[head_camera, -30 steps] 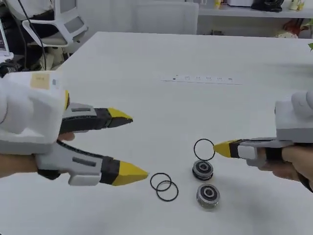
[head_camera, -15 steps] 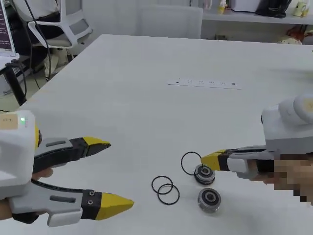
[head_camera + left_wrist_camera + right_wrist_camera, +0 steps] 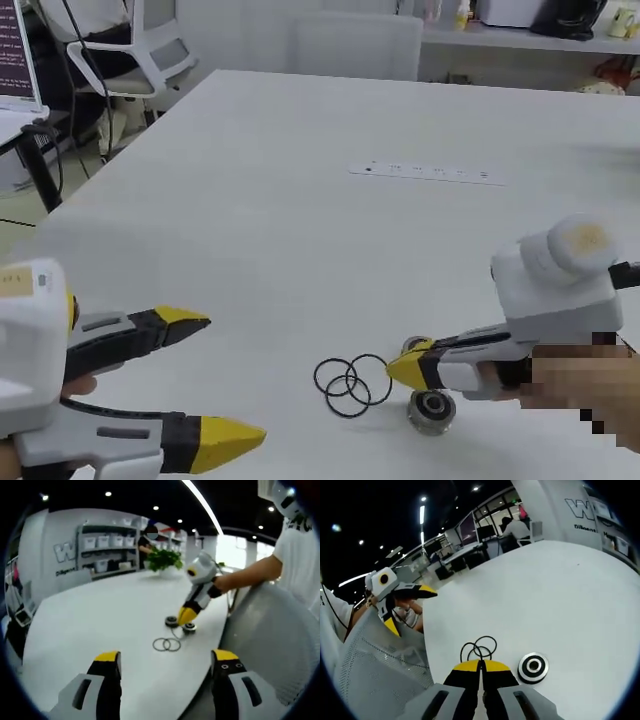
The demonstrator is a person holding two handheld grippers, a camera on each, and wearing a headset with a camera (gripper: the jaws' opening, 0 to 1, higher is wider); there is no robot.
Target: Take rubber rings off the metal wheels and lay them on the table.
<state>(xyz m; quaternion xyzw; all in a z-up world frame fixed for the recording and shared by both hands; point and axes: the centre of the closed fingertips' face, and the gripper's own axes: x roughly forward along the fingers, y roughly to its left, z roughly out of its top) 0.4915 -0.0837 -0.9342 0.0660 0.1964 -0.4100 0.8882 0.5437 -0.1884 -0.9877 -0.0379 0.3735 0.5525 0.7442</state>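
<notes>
Three rubber rings [image 3: 348, 380] are lying overlapped on the counter [image 3: 300, 200], just left of the two metal wheels [image 3: 432, 408]. The third ring [image 3: 368, 378] is sitting at the tip of the right gripper [image 3: 404, 369], whose fingers are pressed fully together, apparently pinching that ring's edge. The right gripper view is showing the loops starting right at the shut tips, with one wheel just beside them.

Step in hand, by my read: laying this ring down. To do it well, keep the tip low and flat to the counter, part the fingers only slightly so the ring drops without springing, then back straight out without dragging the other rings or nudging the wheels.

The right gripper is reaching in from the right, angled down, nearly level. The left gripper [image 3: 222, 378] is hovering well apart at lower left, fingers spread wide and holding nothing, pointing toward the rings.
</notes>
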